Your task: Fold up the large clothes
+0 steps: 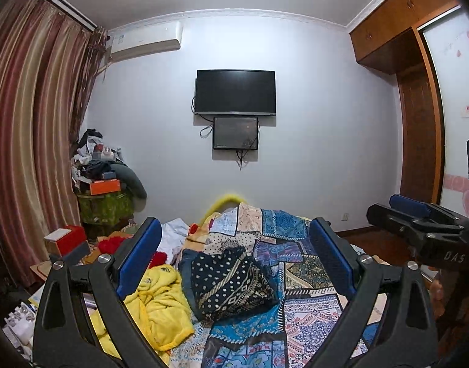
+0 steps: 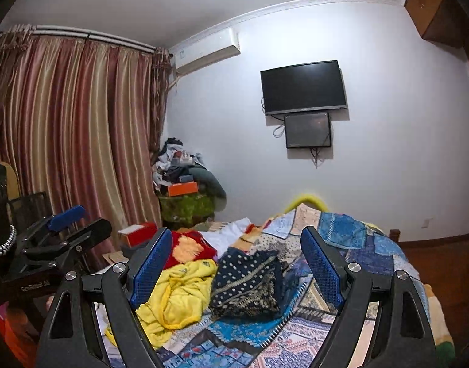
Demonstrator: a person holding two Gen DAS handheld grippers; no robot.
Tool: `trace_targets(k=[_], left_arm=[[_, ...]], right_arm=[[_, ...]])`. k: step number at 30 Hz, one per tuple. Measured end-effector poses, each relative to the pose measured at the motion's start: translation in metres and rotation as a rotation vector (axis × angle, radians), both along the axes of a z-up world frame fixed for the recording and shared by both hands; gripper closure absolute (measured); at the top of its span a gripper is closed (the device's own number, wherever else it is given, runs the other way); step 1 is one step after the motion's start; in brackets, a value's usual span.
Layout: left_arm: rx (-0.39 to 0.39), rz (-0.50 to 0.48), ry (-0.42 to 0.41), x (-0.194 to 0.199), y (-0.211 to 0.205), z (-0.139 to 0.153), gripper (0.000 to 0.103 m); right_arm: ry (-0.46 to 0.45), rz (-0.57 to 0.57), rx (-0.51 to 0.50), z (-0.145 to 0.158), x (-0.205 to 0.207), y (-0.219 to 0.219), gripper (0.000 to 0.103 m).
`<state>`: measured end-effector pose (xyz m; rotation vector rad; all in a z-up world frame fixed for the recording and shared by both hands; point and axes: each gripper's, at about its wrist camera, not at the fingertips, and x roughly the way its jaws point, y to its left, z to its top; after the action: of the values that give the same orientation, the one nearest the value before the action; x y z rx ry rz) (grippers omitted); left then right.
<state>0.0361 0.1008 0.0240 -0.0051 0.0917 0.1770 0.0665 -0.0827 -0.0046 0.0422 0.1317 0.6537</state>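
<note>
A dark navy patterned garment (image 1: 234, 282) lies bunched on the patchwork bedspread (image 1: 296, 239); it also shows in the right wrist view (image 2: 250, 282). A crumpled yellow garment (image 1: 160, 300) lies to its left, also in the right wrist view (image 2: 179, 294). My left gripper (image 1: 234, 260) is open and empty, held above the bed before the navy garment. My right gripper (image 2: 234, 270) is open and empty, likewise raised above it. Each gripper shows at the edge of the other's view: the right gripper in the left wrist view (image 1: 418, 224), the left gripper in the right wrist view (image 2: 59, 233).
A red and yellow garment (image 2: 191, 245) and white cloth (image 2: 228, 233) lie further back on the bed. A cluttered stand (image 1: 105, 184) is in the corner by the curtains (image 1: 25, 153). A TV (image 1: 236, 92) hangs on the far wall. A wardrobe (image 1: 418, 92) stands right.
</note>
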Motion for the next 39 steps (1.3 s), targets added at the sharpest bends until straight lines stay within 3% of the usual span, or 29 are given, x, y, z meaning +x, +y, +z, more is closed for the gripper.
trace_targets(k=[1,5,39], left_arm=[[-0.004,-0.003,0.006,0.0,-0.001,-0.002,0.004],[-0.003,0.002,0.013,-0.001,-0.003,-0.005,0.001],[-0.032,0.018,0.067,0.017,0.0,-0.018,0.0]], right_arm=[[0.001,-0.003,-0.002,-0.001,-0.002,-0.001,0.018],[0.007,-0.048,-0.008,-0.007,-0.002,-0.001,0.0],[0.024,-0.082,-0.029,-0.017,0.011,-0.001,0.0]])
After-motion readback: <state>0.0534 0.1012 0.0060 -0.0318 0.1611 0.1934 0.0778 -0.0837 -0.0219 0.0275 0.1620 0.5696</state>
